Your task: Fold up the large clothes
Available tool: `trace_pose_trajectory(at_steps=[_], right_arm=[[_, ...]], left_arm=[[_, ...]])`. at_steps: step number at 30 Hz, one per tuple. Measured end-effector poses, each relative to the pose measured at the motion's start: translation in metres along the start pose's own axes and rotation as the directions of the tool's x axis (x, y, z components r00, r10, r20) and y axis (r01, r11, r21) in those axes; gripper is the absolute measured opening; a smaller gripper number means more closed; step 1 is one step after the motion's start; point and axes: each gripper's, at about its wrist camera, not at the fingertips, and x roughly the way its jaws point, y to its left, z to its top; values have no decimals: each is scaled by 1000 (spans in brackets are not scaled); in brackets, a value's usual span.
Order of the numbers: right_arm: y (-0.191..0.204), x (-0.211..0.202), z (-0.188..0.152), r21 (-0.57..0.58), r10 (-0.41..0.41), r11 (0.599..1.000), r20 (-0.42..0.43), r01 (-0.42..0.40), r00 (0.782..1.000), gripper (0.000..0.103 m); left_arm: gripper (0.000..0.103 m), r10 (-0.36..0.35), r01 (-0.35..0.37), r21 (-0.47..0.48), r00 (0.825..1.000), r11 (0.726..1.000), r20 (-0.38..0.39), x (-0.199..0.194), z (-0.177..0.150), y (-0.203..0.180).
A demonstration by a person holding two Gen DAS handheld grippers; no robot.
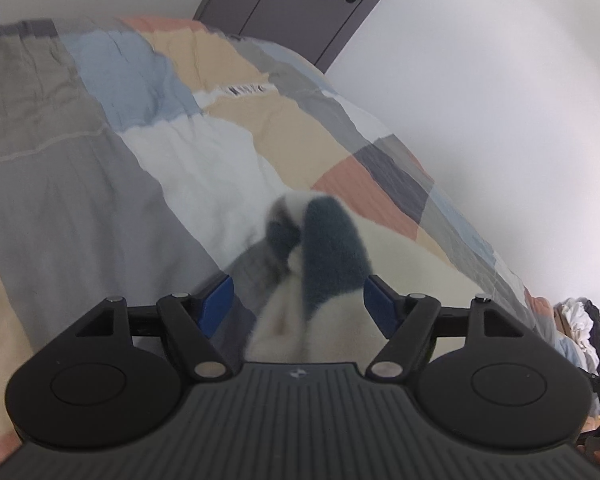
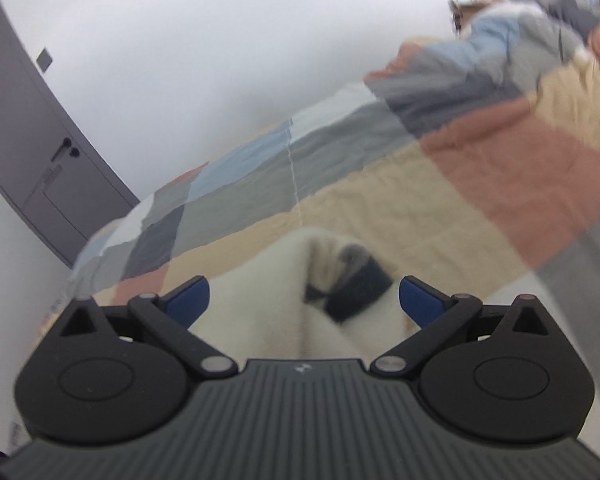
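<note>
Cream fleece garment with dark blue-grey fuzzy patches point(image 1: 328, 248) lies on the bed, bunched rather than flat. In the left wrist view a dark patch stands up in a ridge between the tong fingers; in the right wrist view the same cream fleece point(image 2: 260, 300) shows a centre crease and a dark patch tucked into a fold. Both views are motion-blurred, so the garment's full outline can't be read.

Left tongs point(image 1: 298, 300): jaws apart, blue pads clear of the fabric on either side, nothing pinched. Right tongs point(image 2: 304, 300): jaws spread wide, fleece lying below and between them, pads not pressing on it. Neither pair grips anything.

Judgement on progress: some layering is already present, as the crease and tucked patch suggest, but no neat folded rectangle is visible. With both tongs free, this looks like a release between folds. Left to do, likely: regrasp an edge, bring it over, flatten.

Beneath: patchwork quilt of grey, blue, tan, white and terracotta blocks point(image 1: 100, 160), rumpled. Beyond: white wall, grey door point(image 1: 300, 8), and a heap of other clothes point(image 1: 580, 320) at the bed's far end.
</note>
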Motion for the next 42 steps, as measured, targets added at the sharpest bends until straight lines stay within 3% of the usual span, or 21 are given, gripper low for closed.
trace_pose_trajectory(at_steps=[2, 4, 5, 10, 11, 13, 15, 17, 18, 23, 29, 33, 38, 42], right_arm=[[0, 6, -3, 19, 44, 999, -26, -44, 999, 101], [5, 15, -8, 11, 59, 998, -60, -59, 996, 91], [9, 19, -11, -13, 46, 999, -77, -47, 996, 76], [23, 36, -23, -131, -18, 991, -91, 6, 996, 59], [27, 37, -22, -161, -17, 987, -84, 3, 996, 48], [36, 37, -21, -211, -13, 977, -77, -4, 997, 36], [42, 33, -15, -250, 2, 968, -58, -17, 998, 25], [46, 28, -7, -257, 27, 966, -30, -33, 999, 21], [47, 24, -2, -256, 43, 966, -11, -45, 999, 19], [55, 17, 22, -311, 92, 948, 70, -66, 993, 17], [43, 66, 11, -353, -26, 935, 8, 27, 1000, 17], [38, 86, 0, -366, -46, 930, -23, 34, 999, 18], [38, 77, 3, -342, -38, 940, -44, 21, 998, 23], [40, 54, 6, -299, -26, 954, -35, 14, 999, 28]], left_arm=[[76, -17, 17, -4, 1000, 1000, -15, 7, -4, -4], [76, -12, 12, 7, 1000, 1000, -14, 11, -8, -8], [76, -8, 8, 15, 1000, 1000, -12, 12, -10, -10], [76, 10, -10, 35, 1000, 999, 3, 18, -13, -15], [76, 15, -16, 40, 1000, 999, 6, 19, -13, -16], [68, 7, -8, 47, 1000, 999, 11, 21, -13, -18], [34, -16, 15, 45, 1000, 999, 8, 23, -12, -21], [17, -9, 6, 78, 999, 997, 32, 22, -10, -27], [15, -16, 10, 97, 998, 995, 58, 19, -9, -31], [13, -123, 111, 88, 982, 990, 145, 2, 6, -37], [14, -33, 25, 115, 997, 993, 68, 36, 3, -39], [16, -23, 21, 82, 1000, 996, 20, 50, -1, -31], [20, -48, 48, 19, 999, 999, 18, 41, 2, -24], [35, -45, 45, 9, 998, 999, 37, 15, 0, -26]])
